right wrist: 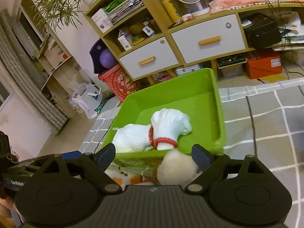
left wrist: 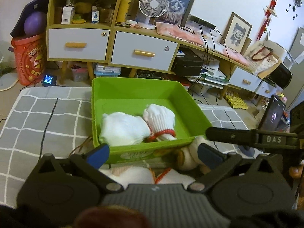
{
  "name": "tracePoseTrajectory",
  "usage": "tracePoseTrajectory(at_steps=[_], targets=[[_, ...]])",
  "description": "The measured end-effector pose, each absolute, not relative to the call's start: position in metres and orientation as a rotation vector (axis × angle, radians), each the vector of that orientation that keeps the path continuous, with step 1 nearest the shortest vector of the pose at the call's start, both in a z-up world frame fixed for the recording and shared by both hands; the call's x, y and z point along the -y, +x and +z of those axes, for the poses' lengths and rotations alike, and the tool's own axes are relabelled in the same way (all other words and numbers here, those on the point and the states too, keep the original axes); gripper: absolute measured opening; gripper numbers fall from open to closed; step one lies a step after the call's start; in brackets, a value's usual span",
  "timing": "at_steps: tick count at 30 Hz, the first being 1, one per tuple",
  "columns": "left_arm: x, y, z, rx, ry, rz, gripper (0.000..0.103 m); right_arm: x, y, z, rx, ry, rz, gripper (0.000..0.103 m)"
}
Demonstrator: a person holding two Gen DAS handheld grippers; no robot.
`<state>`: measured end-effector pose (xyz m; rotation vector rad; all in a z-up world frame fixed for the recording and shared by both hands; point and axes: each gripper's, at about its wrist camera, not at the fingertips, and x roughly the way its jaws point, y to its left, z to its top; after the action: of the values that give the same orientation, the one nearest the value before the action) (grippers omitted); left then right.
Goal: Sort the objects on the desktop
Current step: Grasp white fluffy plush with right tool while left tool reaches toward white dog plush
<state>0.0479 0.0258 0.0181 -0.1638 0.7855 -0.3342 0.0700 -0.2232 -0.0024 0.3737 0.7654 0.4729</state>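
Note:
A green plastic bin stands on the grey checked cloth and holds two bundled white gloves with red cuffs; the bin and gloves also show in the right wrist view. My left gripper is open just in front of the bin's near wall, over more white gloves on the cloth. My right gripper is open, with a fluffy white soft item between its fingers near the bin's near wall. The right gripper's finger reaches in from the right in the left wrist view.
The grey checked cloth covers the table around the bin. A black cable runs over it. A phone on a stand stands at the right. A shelf unit with drawers stands behind the table.

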Motion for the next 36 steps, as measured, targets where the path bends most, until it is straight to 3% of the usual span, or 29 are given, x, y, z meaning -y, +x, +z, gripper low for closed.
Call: tracePoseTrajectory(at_steps=[19, 30, 36], targets=[[-0.035, 0.053, -0.019, -0.872, -0.07, -0.269, 0.102, 0.219, 0.065, -0.029, -0.798, 0.265, 0.402, 0.088], [-0.027, 0.056, -0.038, -0.898, -0.016, -0.247, 0.102, 0.204, 0.065, -0.035, -0.778, 0.159, 0.356, 0.067], [-0.024, 0.056, -0.041, -0.893, 0.001, -0.231, 0.102, 0.2, 0.066, -0.037, -0.777, 0.143, 0.358, 0.063]])
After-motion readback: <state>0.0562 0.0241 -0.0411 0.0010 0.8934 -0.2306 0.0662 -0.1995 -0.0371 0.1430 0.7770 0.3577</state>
